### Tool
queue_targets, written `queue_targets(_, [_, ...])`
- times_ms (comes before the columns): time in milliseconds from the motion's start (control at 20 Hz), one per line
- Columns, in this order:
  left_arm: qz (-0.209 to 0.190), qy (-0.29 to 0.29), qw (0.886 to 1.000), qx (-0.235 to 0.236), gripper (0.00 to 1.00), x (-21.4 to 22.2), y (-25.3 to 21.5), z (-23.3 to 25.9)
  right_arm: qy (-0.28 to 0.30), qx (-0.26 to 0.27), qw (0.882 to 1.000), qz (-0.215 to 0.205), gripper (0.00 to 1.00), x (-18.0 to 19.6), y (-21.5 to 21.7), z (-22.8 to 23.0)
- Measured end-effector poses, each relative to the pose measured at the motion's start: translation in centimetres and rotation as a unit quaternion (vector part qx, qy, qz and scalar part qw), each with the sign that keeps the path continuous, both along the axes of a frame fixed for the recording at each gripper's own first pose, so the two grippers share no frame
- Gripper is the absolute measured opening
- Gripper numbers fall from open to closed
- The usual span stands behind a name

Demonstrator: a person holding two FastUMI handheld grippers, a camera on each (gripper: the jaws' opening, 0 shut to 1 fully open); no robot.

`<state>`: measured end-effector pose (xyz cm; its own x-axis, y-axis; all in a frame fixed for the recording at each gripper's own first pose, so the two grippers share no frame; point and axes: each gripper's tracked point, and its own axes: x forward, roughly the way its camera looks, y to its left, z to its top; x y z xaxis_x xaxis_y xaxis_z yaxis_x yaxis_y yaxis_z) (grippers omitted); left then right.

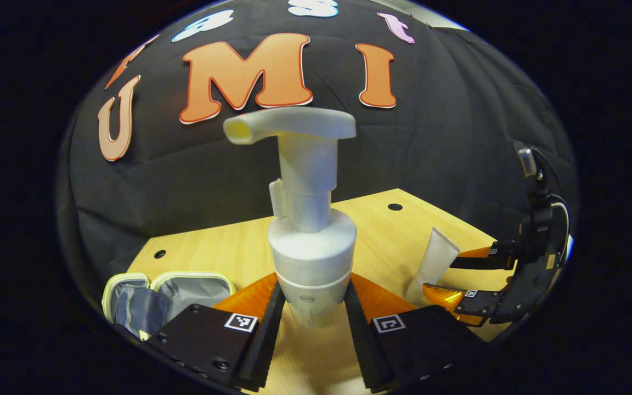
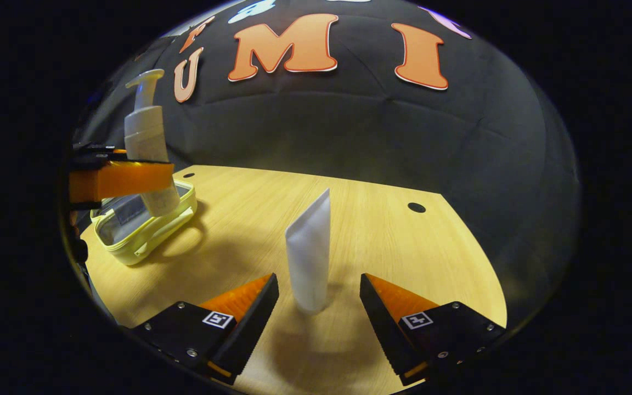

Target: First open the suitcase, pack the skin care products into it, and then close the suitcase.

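Above the open suitcase (image 2: 143, 227), the left tool (image 1: 310, 307) grips the pump bottle (image 1: 308, 219).

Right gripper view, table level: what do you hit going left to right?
Left claw holding the pump bottle over the open yellow case → upright white tube between the right claw's fingers → table hole.
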<state>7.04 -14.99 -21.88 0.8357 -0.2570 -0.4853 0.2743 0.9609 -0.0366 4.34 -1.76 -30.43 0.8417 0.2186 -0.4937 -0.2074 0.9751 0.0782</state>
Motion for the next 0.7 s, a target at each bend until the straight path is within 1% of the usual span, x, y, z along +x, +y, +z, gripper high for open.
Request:
queue_targets(150, [0.015, -0.001, 1.000, 0.006, 0.62, -0.6, 0.9, 0.8, 0.009, 0.018, 1.000, 0.011, 0.92, 0.9, 1.0, -1.1])
queue_targets(250, [0.024, 0.001, 1.000, 0.008, 0.62, -0.7, 1.3, 1.1, 0.013, 0.031, 0.999, 0.012, 0.86, 1.4, 1.5, -1.5])
queue_targets(300, [0.028, 0.002, 1.000, 0.008, 0.62, -0.7, 1.4, 1.2, 0.014, 0.031, 0.999, 0.011, 0.80, 1.6, 1.5, -1.8])
queue_targets(450, [0.035, 0.006, 0.999, 0.010, 0.62, -1.2, 1.9, 1.3, 0.014, 0.040, 0.999, 0.017, 0.71, 2.1, 2.0, -2.1])
queue_targets(500, [0.040, 0.008, 0.999, 0.011, 0.62, -1.3, 2.2, 1.3, 0.013, 0.036, 0.999, 0.018, 0.65, 2.3, 2.0, -2.4])
queue_targets(550, [0.044, 0.010, 0.999, 0.009, 0.62, -1.5, 2.3, 1.2, 0.013, 0.035, 0.999, 0.020, 0.61, 2.5, 2.1, -2.7])
queue_targets(600, [0.048, 0.011, 0.999, 0.010, 0.62, -1.6, 2.5, 1.3, 0.013, 0.038, 0.999, 0.018, 0.53, 2.6, 2.0, -2.8])
queue_targets(700, [0.052, 0.011, 0.999, 0.012, 0.62, -1.9, 3.0, 1.5, 0.011, 0.043, 0.999, 0.016, 0.49, 3.0, 2.1, -2.7])
